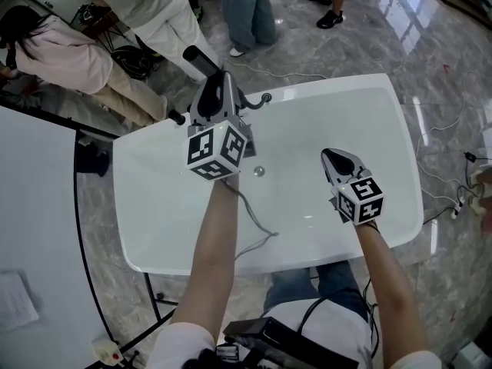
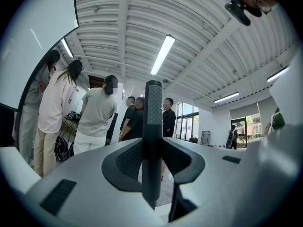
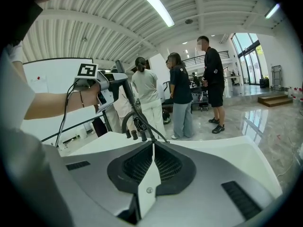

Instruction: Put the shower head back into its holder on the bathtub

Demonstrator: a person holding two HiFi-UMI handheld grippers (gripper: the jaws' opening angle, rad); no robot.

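Black and rigid, the shower head [image 2: 153, 117] looks light; the left gripper [image 2: 151, 169] clamps its ribbed handle, right gripper [image 3: 152, 150] closed, empty.

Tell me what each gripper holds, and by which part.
Left gripper clamps the shower head by its dark handle. Right gripper: jaws together, empty.

Bathtub [image 1: 400, 114]: on the floor [image 1: 430, 21], directly below me.
Left tool [image 1: 211, 77]: I hold it over the far left rim, shower head [image 1: 198, 58] between its jaws, faucet [image 1: 257, 100] just right.
Right tool [image 1: 330, 157]: over the basin, right of the drain [image 1: 259, 171].
Bystanders [image 1: 246, 10]: beyond the far rim.
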